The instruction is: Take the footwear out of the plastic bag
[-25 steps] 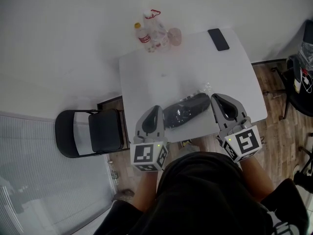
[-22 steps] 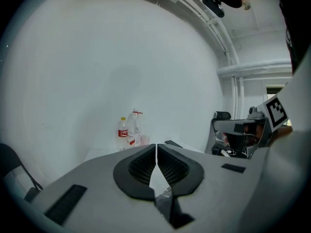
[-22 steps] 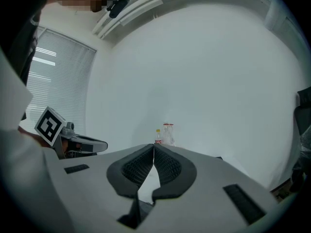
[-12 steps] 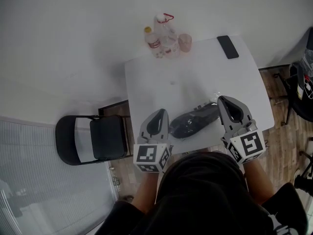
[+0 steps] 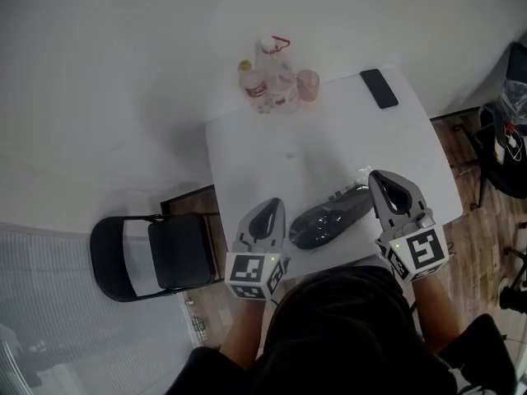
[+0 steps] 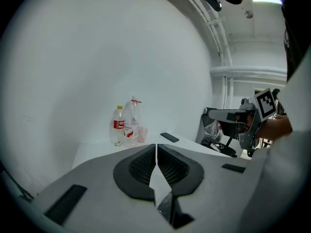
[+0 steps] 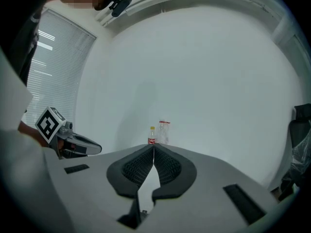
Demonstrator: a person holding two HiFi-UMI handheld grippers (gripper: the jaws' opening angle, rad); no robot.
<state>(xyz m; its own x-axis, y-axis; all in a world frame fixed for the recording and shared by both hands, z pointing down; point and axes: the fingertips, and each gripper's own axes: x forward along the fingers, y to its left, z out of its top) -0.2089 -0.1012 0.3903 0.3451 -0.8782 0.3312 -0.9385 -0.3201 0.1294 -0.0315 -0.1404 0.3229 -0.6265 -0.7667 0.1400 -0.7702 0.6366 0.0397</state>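
A dark shoe in a clear plastic bag (image 5: 329, 216) lies near the front edge of the white table (image 5: 329, 138). My left gripper (image 5: 268, 208) hovers at the bag's left end with its jaws shut and nothing between them. My right gripper (image 5: 385, 181) is at the bag's right end, also shut and empty. In the left gripper view the pads of the left gripper (image 6: 156, 147) meet, and a bit of crinkled plastic bag (image 6: 165, 206) shows below them. In the right gripper view the right gripper (image 7: 153, 148) is likewise shut, pointing toward the wall.
Two plastic bottles (image 5: 265, 76) and a pink cup (image 5: 307, 84) stand at the table's far edge, a black phone (image 5: 379, 88) at the far right corner. A black folding chair (image 5: 156, 253) stands left of the table. Dark chair and bags (image 5: 506, 134) sit to the right.
The head view has shifted a little. Both grippers stay shut at the two ends of the bag, which has not been taken hold of.
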